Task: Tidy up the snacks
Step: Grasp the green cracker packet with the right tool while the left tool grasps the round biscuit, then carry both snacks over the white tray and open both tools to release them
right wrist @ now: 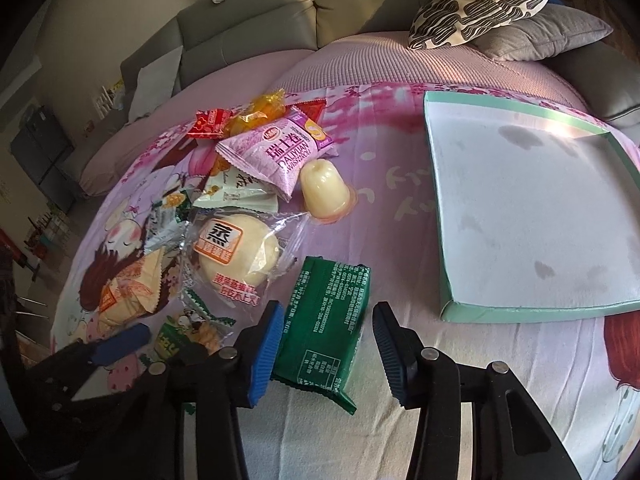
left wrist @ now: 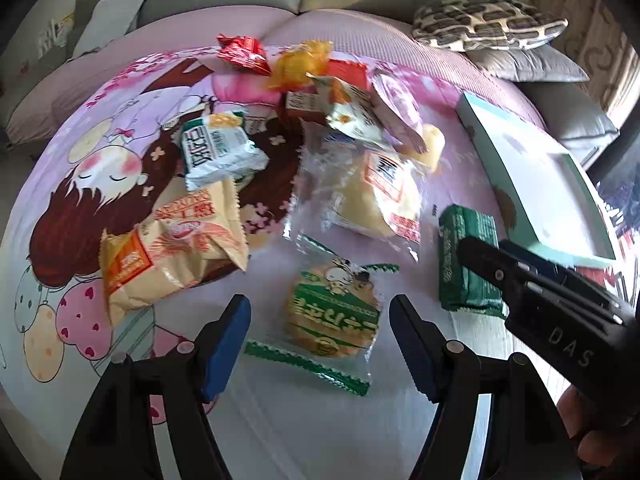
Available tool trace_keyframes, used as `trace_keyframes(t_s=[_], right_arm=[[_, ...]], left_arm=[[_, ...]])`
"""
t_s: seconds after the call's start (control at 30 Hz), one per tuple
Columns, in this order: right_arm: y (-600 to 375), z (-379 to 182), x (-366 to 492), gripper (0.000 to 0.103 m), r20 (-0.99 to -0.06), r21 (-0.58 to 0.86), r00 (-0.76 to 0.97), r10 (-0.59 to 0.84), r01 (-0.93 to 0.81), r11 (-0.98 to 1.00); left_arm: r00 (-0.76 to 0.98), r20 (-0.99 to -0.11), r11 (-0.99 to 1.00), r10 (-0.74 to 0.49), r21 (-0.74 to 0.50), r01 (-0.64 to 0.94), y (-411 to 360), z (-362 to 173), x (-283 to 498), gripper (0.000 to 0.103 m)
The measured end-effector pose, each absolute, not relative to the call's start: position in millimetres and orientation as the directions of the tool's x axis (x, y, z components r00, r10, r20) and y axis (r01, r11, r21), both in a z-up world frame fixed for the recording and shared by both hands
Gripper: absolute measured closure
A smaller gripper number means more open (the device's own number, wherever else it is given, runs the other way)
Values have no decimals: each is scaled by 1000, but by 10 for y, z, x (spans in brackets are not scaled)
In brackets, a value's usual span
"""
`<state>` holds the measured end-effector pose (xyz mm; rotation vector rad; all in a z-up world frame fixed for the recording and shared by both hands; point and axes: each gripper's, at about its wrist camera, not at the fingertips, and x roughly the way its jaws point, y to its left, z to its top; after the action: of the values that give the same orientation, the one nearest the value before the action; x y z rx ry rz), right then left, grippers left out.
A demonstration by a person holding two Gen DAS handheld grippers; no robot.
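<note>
The left gripper (left wrist: 320, 344) hangs over the cartoon-printed pink cloth (left wrist: 120, 184) with its blue-padded jaws spread either side of a round biscuit in a clear wrapper with green zigzag ends (left wrist: 332, 312); the pads stand clear of the wrapper on both sides. Beside it, the right gripper (right wrist: 324, 344) straddles a dark green foil snack packet printed with white text (right wrist: 324, 320). Its left pad sits against the packet's edge, while the right pad stands off with a gap, so I cannot tell whether it is pinching (the packet lies flat on the cloth).

In the left wrist view, a beige crinkled packet with orange print (left wrist: 172, 256) lies at ten o'clock from the biscuit, and a pale steamed bun in clear plastic (left wrist: 376, 196) at one o'clock. In the right wrist view, a cream jelly cup (right wrist: 324, 188) stands at twelve o'clock from the green packet, a pink Swiss-roll packet (right wrist: 280, 152) just behind it. The shallow mint-green cardboard tray with a white floor (right wrist: 528, 216) lies at two o'clock, nothing in it. Farthest back, a black-and-cream patterned cushion (right wrist: 484, 0) rests on the grey sofa (right wrist: 248, 16).
</note>
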<state>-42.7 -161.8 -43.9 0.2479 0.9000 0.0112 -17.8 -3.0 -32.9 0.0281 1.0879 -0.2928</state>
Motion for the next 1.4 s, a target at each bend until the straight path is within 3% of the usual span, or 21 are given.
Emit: trace_keyframes(t_s=[0.37, 0.53, 0.7, 0.97, 1.4], right_arm=[[-1558, -508, -404, 53, -800, 167, 595, 82, 90, 982], [-1600, -511, -414, 55, -810, 128, 585, 45, 101, 987], [-1590, -563, -390, 60, -822, 110, 568, 33, 102, 989], [-1567, -496, -432, 61, -811, 101, 584, 30, 89, 991], [-1729, -64, -590, 61, -717, 156, 695, 47, 95, 983]], left_arm=[[437, -882, 972, -177, -86, 219, 9, -368, -169, 33], [435, -884, 975, -171, -87, 207, 36, -381, -149, 47], [434, -884, 974, -172, -87, 210, 25, -395, -151, 51], [461, -865, 970, -200, -108, 217, 42, -294, -181, 52], [567, -789, 964, -236, -115, 241, -37, 128, -168, 52]])
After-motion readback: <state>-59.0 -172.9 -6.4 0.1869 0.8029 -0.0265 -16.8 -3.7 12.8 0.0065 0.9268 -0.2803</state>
